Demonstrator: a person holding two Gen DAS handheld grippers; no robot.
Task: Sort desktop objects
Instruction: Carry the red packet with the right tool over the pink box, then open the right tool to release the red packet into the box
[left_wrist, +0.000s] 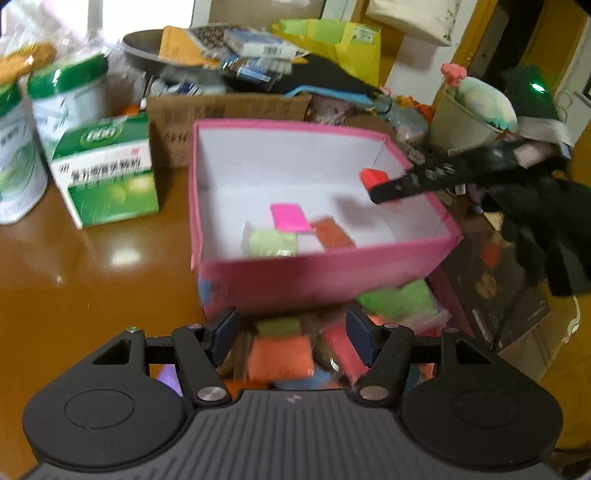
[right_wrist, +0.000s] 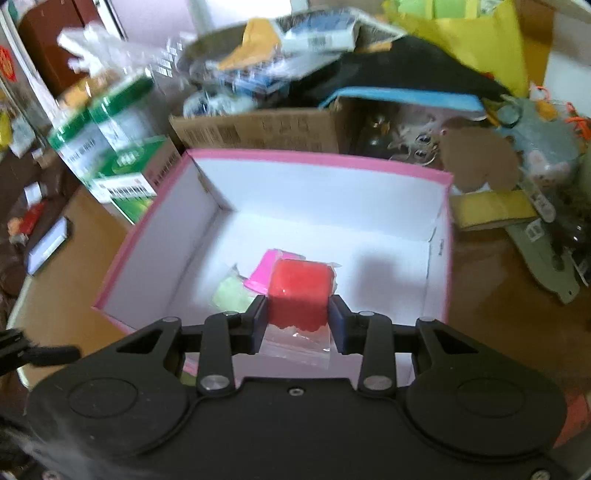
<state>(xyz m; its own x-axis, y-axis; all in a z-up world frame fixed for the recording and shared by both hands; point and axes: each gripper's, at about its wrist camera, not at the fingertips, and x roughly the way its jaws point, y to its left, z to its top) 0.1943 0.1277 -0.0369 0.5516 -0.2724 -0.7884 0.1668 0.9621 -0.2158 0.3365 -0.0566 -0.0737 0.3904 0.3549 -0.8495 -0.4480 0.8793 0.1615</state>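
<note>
A pink box (left_wrist: 321, 275) with a white inside stands on the brown table; it also shows in the right wrist view (right_wrist: 317, 158). In it lie a magenta packet (left_wrist: 290, 218), a pale green packet (left_wrist: 273, 242) and a brown packet (left_wrist: 332, 232). My right gripper (right_wrist: 297, 314) is shut on a red clay packet (right_wrist: 299, 295) and holds it above the box; it shows in the left wrist view (left_wrist: 375, 179) over the box's right wall. My left gripper (left_wrist: 291, 332) is open above a pile of coloured packets (left_wrist: 280, 358) in front of the box.
Green-and-white medicine boxes (left_wrist: 107, 166) and tins (left_wrist: 66, 92) stand left of the pink box. A cardboard box (left_wrist: 229, 110) and heaped clutter lie behind it. A dark book (left_wrist: 491, 284) and black cloth (left_wrist: 546, 221) lie to the right.
</note>
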